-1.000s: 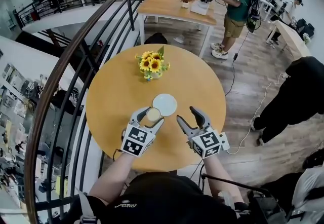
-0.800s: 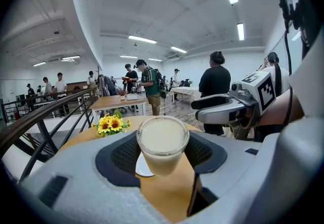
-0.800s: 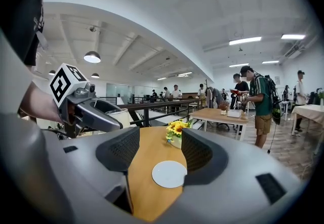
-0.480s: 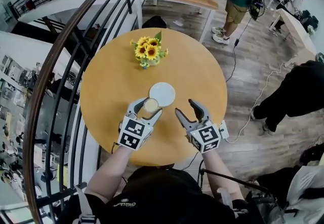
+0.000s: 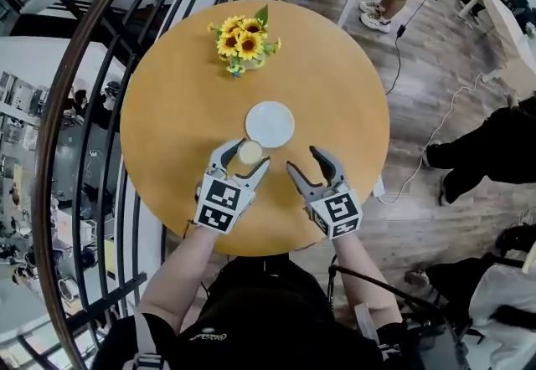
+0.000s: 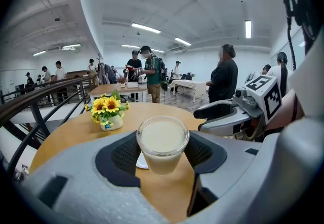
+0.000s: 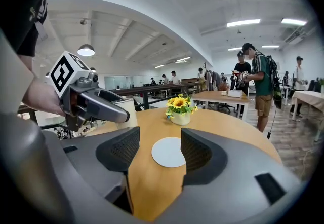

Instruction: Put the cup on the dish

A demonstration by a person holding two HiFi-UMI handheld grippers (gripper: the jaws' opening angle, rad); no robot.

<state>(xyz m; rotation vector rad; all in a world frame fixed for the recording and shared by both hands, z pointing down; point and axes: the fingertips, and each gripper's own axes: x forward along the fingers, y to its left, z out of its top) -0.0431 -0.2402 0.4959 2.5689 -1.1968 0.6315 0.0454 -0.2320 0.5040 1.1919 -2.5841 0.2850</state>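
A clear cup of creamy liquid (image 6: 163, 144) hangs above the round wooden table (image 5: 176, 109), and my left gripper (image 6: 163, 153) is shut on it, pads pressed to its sides. In the head view the cup (image 5: 249, 151) sits just short of the white dish (image 5: 270, 124), to the dish's near-left. My right gripper (image 5: 302, 161) stands open beside it with nothing between its fingers. In the right gripper view the dish (image 7: 168, 151) lies flat ahead between the open jaws of that gripper (image 7: 159, 150), and the left gripper (image 7: 88, 101) shows at the left.
A small white vase of sunflowers (image 5: 240, 43) stands at the table's far side. A black metal railing (image 5: 100, 67) curves along the left. People stand and cables lie on the wooden floor (image 5: 435, 50) to the right.
The head view has tilted further down and the table fills more of it. Both grippers hold about the same places relative to the dish, the cup still in the left one.
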